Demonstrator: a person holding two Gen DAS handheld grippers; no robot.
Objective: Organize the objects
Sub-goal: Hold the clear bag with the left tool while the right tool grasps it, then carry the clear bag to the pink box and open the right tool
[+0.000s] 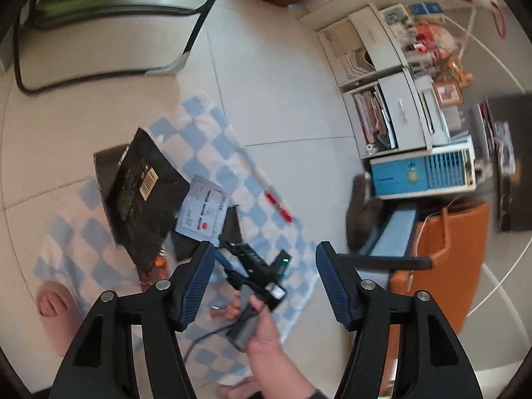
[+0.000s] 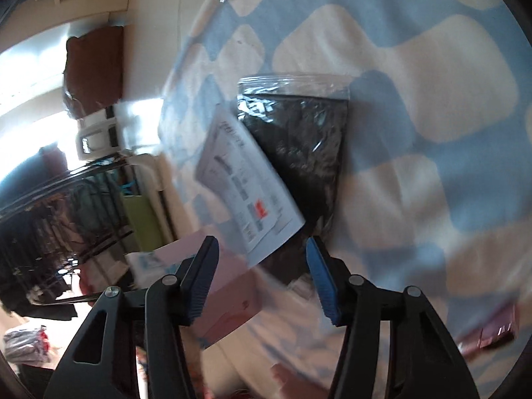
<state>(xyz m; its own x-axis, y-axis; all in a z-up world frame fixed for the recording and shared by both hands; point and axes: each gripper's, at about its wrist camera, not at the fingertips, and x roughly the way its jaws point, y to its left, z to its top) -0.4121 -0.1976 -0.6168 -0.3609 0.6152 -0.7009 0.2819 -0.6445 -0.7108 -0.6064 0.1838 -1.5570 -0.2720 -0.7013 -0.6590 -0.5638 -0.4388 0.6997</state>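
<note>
Tiled flooring is carrying a blue-and-white checked mat (image 1: 212, 139), and I am finding the task barely begun: the items are lying loose across it rather than gathered. Toward the mat's left edge a black packet with a barcode label (image 1: 143, 193) is resting tilted over a dark box; a white printed card (image 1: 202, 209) is touching its right side, and a red pen (image 1: 277, 206) is lying apart near the mat's right edge. In the right wrist view the card (image 2: 249, 196) is overlapping a clear zip bag of dark material (image 2: 299, 153) near the mat's middle. My left gripper (image 1: 264, 281) is hanging released above the mat, nothing between its fingers. My right gripper (image 2: 261, 272) is also standing parted and empty, its fingers straddling the near corner of the card and the bag's lower end without, as far as I can judge, pressing either. I am judging that every item is awaiting sorting, with the card or bag likeliest first. Motion blur is obscuring a reddish object at the right edge of that view.
</note>
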